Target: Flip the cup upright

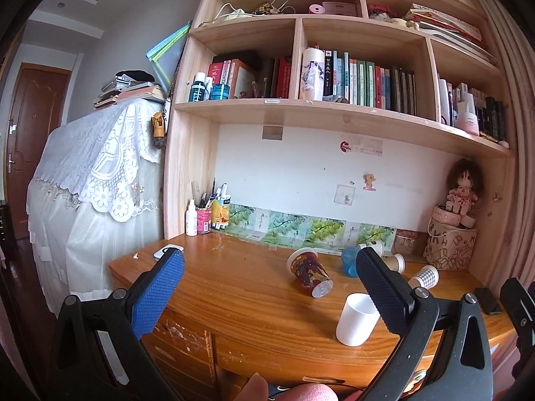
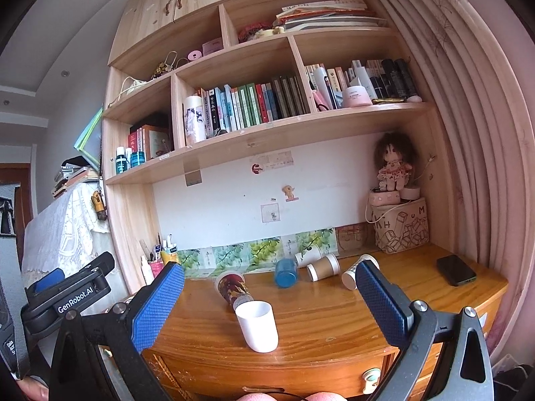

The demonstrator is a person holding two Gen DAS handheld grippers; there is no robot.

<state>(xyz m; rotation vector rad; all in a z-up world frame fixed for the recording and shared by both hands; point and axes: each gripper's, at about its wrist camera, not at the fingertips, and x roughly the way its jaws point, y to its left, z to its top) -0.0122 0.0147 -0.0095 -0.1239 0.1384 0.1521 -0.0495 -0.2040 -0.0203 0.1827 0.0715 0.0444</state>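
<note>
A white cup (image 1: pixel 357 319) stands upright near the desk's front edge; it also shows in the right wrist view (image 2: pixel 256 325). A red patterned cup (image 1: pixel 310 271) lies on its side behind it, also in the right wrist view (image 2: pixel 232 288). A blue cup (image 2: pixel 286 272), a brown paper cup (image 2: pixel 323 266), a white paper cup (image 2: pixel 307 254) and a checked cup (image 1: pixel 424 276) lie on their sides further back. My left gripper (image 1: pixel 269 280) is open and empty above the desk front. My right gripper (image 2: pixel 269 292) is open and empty, in front of the white cup.
The wooden desk (image 1: pixel 234 287) has drawers below. A black phone (image 2: pixel 455 270) lies at the right. A printed bag (image 2: pixel 399 225) with a doll stands in the back right corner. A pen holder and bottles (image 1: pixel 204 215) stand at the back left. Bookshelves hang above.
</note>
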